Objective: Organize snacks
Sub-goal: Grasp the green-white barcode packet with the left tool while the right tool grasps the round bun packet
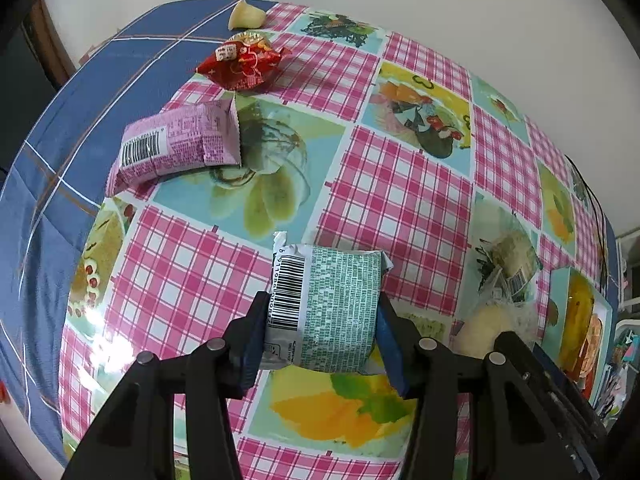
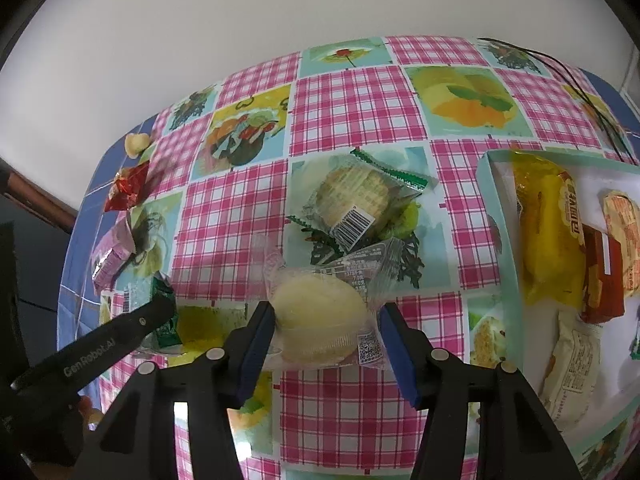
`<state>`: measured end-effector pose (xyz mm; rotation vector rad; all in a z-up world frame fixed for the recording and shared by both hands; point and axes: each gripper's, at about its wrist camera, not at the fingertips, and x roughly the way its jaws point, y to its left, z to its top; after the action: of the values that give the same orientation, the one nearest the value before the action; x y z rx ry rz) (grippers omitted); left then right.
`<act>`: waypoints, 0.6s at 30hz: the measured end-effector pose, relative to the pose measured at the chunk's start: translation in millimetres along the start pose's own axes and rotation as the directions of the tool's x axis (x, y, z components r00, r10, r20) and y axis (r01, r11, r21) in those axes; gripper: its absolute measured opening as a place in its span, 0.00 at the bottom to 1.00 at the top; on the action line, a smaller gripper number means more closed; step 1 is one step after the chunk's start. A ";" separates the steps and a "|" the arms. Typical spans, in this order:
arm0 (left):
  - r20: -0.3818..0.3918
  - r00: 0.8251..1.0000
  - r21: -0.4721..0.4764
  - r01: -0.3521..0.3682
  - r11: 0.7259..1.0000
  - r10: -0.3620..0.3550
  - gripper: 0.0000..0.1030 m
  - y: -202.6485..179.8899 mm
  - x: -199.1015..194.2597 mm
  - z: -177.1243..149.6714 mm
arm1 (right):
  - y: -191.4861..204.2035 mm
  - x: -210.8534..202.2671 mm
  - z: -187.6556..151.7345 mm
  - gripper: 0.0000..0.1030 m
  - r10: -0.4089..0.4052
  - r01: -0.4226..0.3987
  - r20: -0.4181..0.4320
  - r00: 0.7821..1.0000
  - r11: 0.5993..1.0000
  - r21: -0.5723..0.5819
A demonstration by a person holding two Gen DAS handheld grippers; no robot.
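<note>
My left gripper (image 1: 322,316) is shut on a green-and-white snack packet (image 1: 328,304), barcode side up, just above the tablecloth. My right gripper (image 2: 326,320) has its jaws around a pale yellow cake in clear wrap (image 2: 320,316); the pads sit at its sides, the right one a little apart. A round biscuit packet (image 2: 356,196) lies just beyond it. A purple packet (image 1: 176,142), a red packet (image 1: 242,62) and a small pale cake (image 1: 245,14) lie at the far left. A box (image 2: 496,208) at the right holds several snacks.
The table carries a pink checked cloth with fruit pictures (image 1: 400,184) over a blue cloth (image 1: 48,184). A white wall stands behind. A black cable (image 2: 580,92) runs over the far right corner. The left gripper's arm (image 2: 100,348) shows at the lower left of the right wrist view.
</note>
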<state>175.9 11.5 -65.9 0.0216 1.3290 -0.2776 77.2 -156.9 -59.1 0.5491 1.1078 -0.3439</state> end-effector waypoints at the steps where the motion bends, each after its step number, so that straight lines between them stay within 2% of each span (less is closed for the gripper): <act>1: -0.005 1.000 -0.001 0.000 1.000 0.000 0.51 0.1 0.8 -0.2 | -1.0 0.9 0.3 0.63 0.005 -0.005 0.000 1.000 1.000 0.006; 4: -0.017 1.000 -0.008 -0.003 1.000 0.003 0.51 3.2 4.6 -0.4 | -2.4 8.0 1.1 0.72 0.026 -0.026 -0.018 0.999 1.000 0.016; 11: -0.019 1.000 -0.018 -0.020 1.000 0.019 0.51 6.7 5.5 0.5 | 5.1 18.4 -0.8 0.78 0.046 -0.046 -0.027 0.999 0.999 0.001; 18: -0.021 0.999 -0.022 -0.029 0.999 0.029 0.51 9.1 6.6 0.7 | 10.2 30.8 -5.2 0.78 0.064 -0.065 -0.038 0.997 0.998 -0.005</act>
<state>179.9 18.9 -73.3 0.0250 1.3516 -0.2384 91.4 -145.3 -86.4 0.5863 1.1245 -0.2746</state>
